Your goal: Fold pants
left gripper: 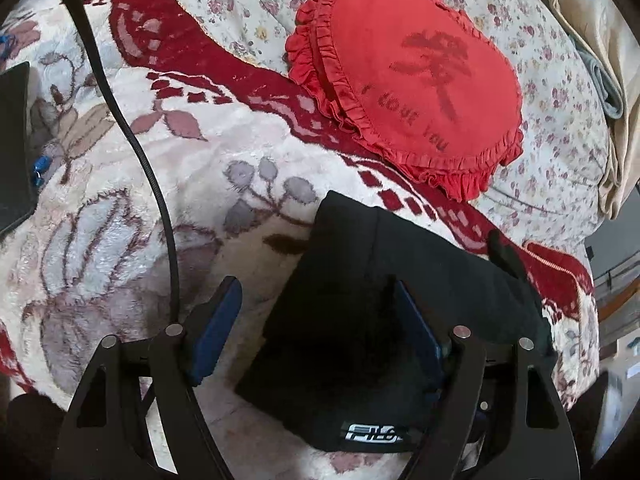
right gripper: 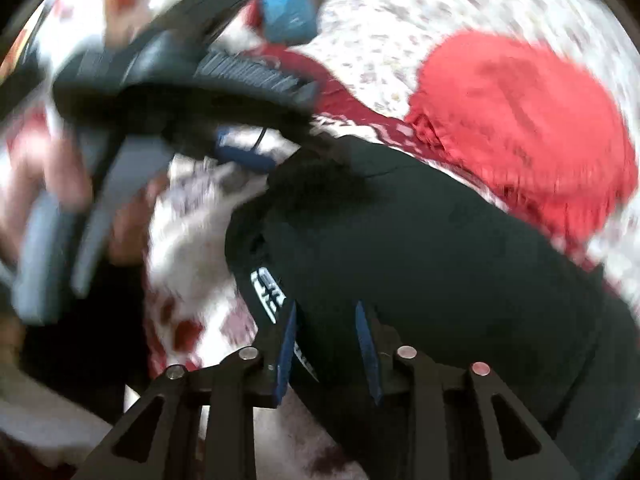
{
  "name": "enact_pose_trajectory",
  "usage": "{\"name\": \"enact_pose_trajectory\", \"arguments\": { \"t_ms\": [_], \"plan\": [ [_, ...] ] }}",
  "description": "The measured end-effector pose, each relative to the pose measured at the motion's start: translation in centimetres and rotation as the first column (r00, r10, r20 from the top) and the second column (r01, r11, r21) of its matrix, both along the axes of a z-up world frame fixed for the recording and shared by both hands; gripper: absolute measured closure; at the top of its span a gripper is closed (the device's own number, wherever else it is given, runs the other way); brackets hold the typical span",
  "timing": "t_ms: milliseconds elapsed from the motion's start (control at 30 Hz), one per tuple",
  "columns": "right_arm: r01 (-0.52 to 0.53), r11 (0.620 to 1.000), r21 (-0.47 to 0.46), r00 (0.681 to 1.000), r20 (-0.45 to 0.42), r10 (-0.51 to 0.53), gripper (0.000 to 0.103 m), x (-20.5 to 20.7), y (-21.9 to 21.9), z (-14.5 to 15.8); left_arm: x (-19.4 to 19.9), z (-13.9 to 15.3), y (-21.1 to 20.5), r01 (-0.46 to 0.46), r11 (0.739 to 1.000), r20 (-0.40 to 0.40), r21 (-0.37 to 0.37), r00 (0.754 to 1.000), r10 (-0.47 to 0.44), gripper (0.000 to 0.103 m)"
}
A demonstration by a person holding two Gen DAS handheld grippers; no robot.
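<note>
Though blurred, right view shows left claw [right gripper: 240,148], pants [right gripper: 420,260]

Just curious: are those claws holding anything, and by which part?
The right claw seems to pinch the black pants at the edge by the white logo; the left claw straddles them, open.

My left camera looks steeply down along its fingers, close above the black pants [left gripper: 372,320] on the patterned blanket [left gripper: 120,216], with the red cushion [left gripper: 408,80] farther ahead. My right camera, blurred, also tilts down, close over the same pants [right gripper: 420,248]. Both share pants, cushion [right gripper: 520,120], and blanket [right gripper: 192,216].
</note>
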State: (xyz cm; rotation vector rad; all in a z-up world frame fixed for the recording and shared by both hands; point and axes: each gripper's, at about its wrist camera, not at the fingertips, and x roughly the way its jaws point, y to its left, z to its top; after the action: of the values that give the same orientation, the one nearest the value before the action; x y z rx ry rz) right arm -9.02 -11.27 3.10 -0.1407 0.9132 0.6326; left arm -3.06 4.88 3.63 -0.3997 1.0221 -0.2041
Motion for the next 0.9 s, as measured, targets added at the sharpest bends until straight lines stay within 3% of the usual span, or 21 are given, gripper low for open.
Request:
{"name": "enact_pose_trajectory", "arguments": {
  "t_ms": [33, 67, 167, 333, 467, 567, 667, 800, 900],
  "plan": [
    [0.023, 0.998, 0.052, 0.999, -0.029, -0.022, 0.090, 0.4, -0.7, 0.2, 0.0, 0.1, -0.2, 0.008, 1.000, 0.004, 0.008, 1.000, -0.008, 0.052],
    [0.045, 0.995, 0.088, 0.998, -0.050, -0.041, 0.095, 0.8, -1.4, 0.5, -0.1, 0.3, -0.6, 0.026, 0.999, 0.007, 0.027, 1.000, -0.026, 0.059],
    [0.049, 0.988, 0.144, 0.996, -0.082, -0.038, 0.097, 0.9, -2.1, 1.6, -0.7, 1.5, -1.1, 0.051, 0.998, 0.047, 0.047, 0.997, -0.054, 0.066],
    [0.008, 0.984, 0.180, 0.997, -0.077, 0.006, 0.097, -0.9, -1.5, 3.5, -2.9, 4.2, -0.3, 0.066, 0.997, 0.117, 0.047, 0.991, -0.071, 0.066],
    [-0.006, 0.993, 0.121, 0.993, -0.116, 0.020, 0.096, -1.5, 0.1, 1.4, -3.4, 2.1, -0.6, 0.065, 0.988, 0.071, 0.143, 0.995, -0.076, 0.066],
    [-0.019, 0.997, 0.073, 0.987, -0.160, 0.030, 0.093, -1.6, 0.8, -0.6, -3.4, -0.1, -0.5, 0.066, 0.984, 0.012, 0.166, 0.998, -0.069, 0.066],
    [-0.022, 0.997, 0.077, 0.987, -0.156, 0.034, 0.082, -1.7, 0.4, 0.4, -3.6, 0.2, -0.1, 0.067, 0.981, 0.017, 0.184, 0.997, -0.072, 0.060],
    [0.029, 0.999, 0.046, 0.995, -0.098, -0.024, 0.080, -1.5, -2.8, 3.2, -3.7, 2.3, -0.2, 0.061, 0.967, 0.051, 0.248, 0.996, -0.076, 0.054],
    [0.166, 0.985, 0.044, 0.985, -0.057, -0.164, 0.074, 0.4, -8.0, 5.2, -3.9, 4.0, 0.0, 0.015, 0.959, 0.112, 0.283, 0.992, -0.049, 0.051]
  ]
}}
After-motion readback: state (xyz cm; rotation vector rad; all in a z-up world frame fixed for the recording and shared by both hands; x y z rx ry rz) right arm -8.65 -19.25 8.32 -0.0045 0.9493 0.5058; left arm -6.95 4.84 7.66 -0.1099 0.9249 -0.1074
